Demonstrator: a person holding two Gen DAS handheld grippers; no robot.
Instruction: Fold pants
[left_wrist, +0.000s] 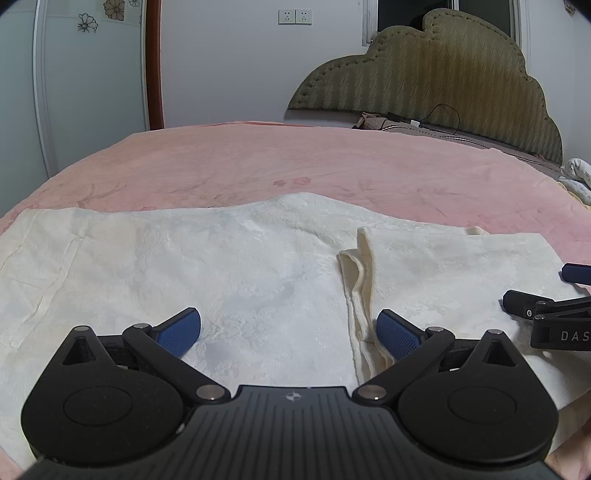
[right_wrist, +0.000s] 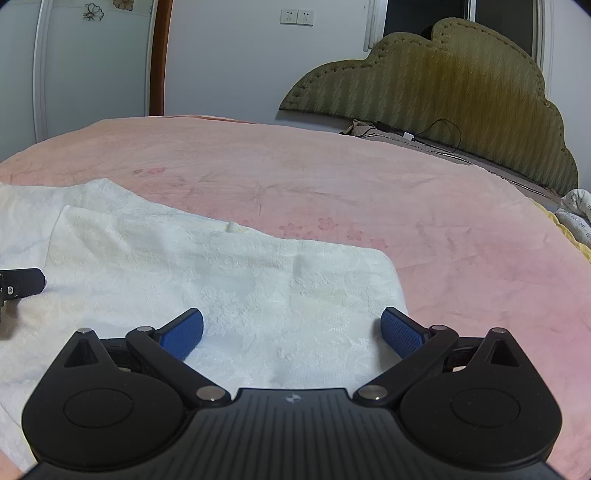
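Cream-white textured pants (left_wrist: 240, 266) lay flat across a pink blanket-covered bed (left_wrist: 332, 162) — one part folded over on the right, its layered edge (left_wrist: 354, 280) running toward the camera. Left gripper (left_wrist: 290, 332) hovered low over the cloth, blue-padded fingers (left_wrist: 181, 330) spread wide, holding nothing. Right gripper (right_wrist: 291, 332) likewise gaped, empty, above the folded section's right end (right_wrist: 369, 280). Behind: olive scalloped upholstered headboard (left_wrist: 443, 85), black cable (left_wrist: 448, 118) at its foot, white wall sockets (left_wrist: 294, 16) — nothing lay on the pants.
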